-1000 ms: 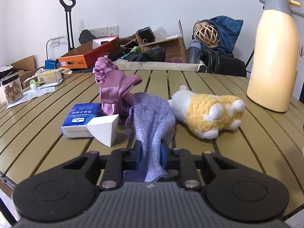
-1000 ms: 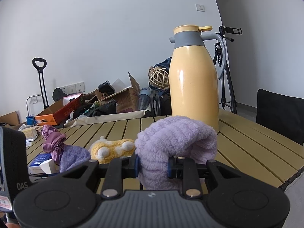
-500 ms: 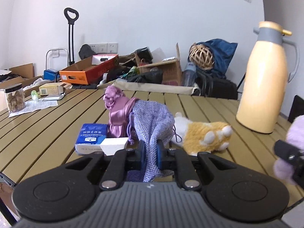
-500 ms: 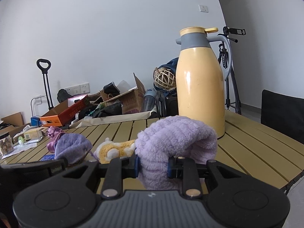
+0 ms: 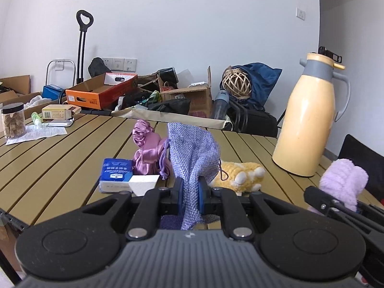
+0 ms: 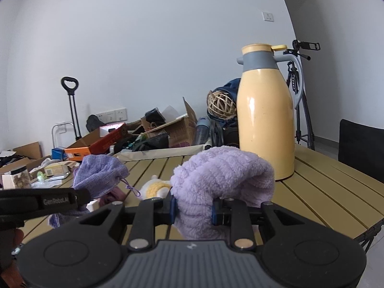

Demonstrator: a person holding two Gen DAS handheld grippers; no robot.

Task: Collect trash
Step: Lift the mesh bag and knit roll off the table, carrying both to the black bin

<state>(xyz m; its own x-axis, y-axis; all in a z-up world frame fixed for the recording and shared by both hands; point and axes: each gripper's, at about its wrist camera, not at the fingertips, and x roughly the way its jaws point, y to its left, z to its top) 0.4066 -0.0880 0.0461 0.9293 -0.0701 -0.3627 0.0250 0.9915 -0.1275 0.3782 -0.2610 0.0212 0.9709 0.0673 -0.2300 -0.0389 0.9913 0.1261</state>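
Observation:
My left gripper (image 5: pixel 190 195) is shut on a lavender knitted drawstring pouch (image 5: pixel 192 153) and holds it above the slatted table (image 5: pixel 60 158); the pouch also shows in the right wrist view (image 6: pixel 99 176). My right gripper (image 6: pixel 192 210) is shut on a fluffy lilac cloth (image 6: pixel 223 175), also seen at the right edge of the left wrist view (image 5: pixel 343 184). On the table lie a pink satin pouch (image 5: pixel 146 153), a blue tissue pack (image 5: pixel 116 175), a white foam wedge (image 5: pixel 144 183) and a yellow plush toy (image 5: pixel 242 174).
A tall yellow thermos (image 5: pixel 312 124) stands at the table's right. A jar of snacks (image 5: pixel 13 120), papers and a small box (image 5: pixel 57 114) sit at the far left. Boxes, bags and a hand trolley (image 5: pixel 81 48) crowd the floor behind. A black chair (image 6: pixel 362 148) is at right.
Both grippers have risen and drawn back from the table, carrying the knitted pouch and the fluffy cloth. The pouch has lifted off the table; the right gripper has come into the left view.

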